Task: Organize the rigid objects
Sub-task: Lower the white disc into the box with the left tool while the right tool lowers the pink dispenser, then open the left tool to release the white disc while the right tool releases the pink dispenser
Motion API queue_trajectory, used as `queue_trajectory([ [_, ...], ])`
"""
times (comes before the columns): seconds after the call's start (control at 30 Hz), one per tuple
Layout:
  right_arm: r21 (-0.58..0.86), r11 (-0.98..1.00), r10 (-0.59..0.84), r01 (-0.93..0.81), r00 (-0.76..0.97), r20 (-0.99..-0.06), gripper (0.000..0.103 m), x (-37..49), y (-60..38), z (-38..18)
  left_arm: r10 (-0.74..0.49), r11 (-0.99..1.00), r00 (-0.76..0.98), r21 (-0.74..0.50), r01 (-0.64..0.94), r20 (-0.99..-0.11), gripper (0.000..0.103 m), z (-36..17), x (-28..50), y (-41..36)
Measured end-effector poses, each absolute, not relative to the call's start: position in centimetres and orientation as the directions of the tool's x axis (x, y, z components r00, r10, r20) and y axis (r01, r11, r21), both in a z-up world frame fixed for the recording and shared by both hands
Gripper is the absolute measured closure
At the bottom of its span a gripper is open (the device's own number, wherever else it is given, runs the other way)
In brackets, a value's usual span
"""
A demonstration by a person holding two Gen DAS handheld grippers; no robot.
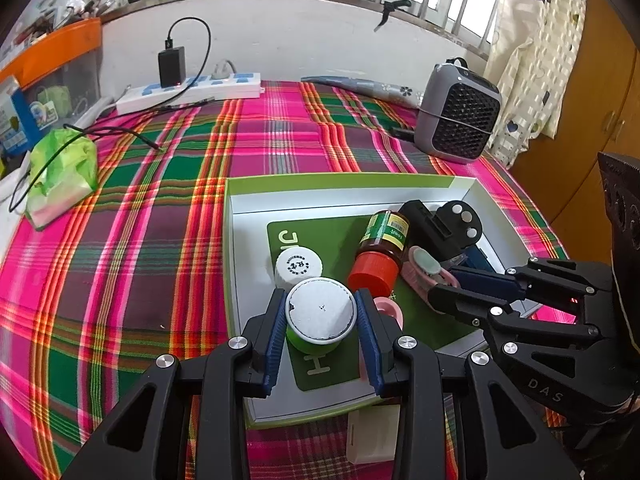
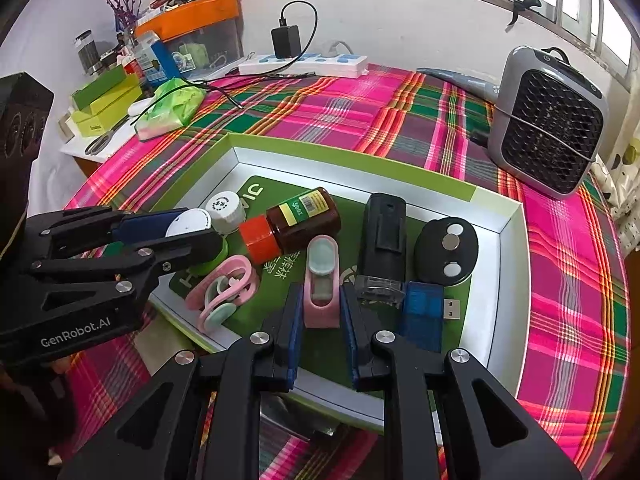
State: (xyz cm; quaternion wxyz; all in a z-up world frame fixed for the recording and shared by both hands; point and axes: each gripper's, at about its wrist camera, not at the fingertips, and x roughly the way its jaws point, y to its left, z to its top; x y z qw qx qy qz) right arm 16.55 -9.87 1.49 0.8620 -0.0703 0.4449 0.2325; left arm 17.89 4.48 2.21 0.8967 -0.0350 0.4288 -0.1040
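Low centre of the left wrist view, the left gripper [image 1: 322, 322] pinches a green jar with a white lid [image 1: 321, 314], blue pads pressed on both sides, over the near part of the white-and-green box [image 1: 344, 181]. Looks like the placing step: jar still gripped, so next it needs lowering onto the green liner beside the small white-capped bottle [image 1: 298, 266] before letting go. At right the right gripper [image 1: 434, 286] holds a pink clip [image 1: 426, 268] next to the brown bottle with the red cap [image 1: 380, 248]. Plaid cloth [image 1: 160, 220] covers the table; power strip [image 1: 188, 92] and window bars sit at the top. Low centre of the right wrist view, the right gripper [image 2: 320, 312] is clamped on that pink clip [image 2: 322, 280], inside the box; it needs a free spot between the black case [image 2: 382, 240] and a second pink clip [image 2: 224, 288]. Grey fan [image 2: 548, 120] at upper right, orange-lidded bin [image 2: 192, 16] at upper left.
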Motion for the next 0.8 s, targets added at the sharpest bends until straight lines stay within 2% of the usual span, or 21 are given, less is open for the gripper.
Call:
queue_trajectory([
  [0.67, 0.101, 0.889, 0.344, -0.446, 0.508, -0.790, 0.083, 16.27, -10.11, 1.87, -0.208, 0.978, 0.614, -0.145, 0.151, -0.762, 0.062, 2.33, 17.38, 4.53],
  [0.8, 0.106, 0.891, 0.348, -0.442, 0.512, -0.786, 0.079, 16.11, -10.23, 1.89, -0.211, 0.977, 0.612, -0.149, 0.151, -0.762, 0.062, 2.40, 17.11, 4.52],
])
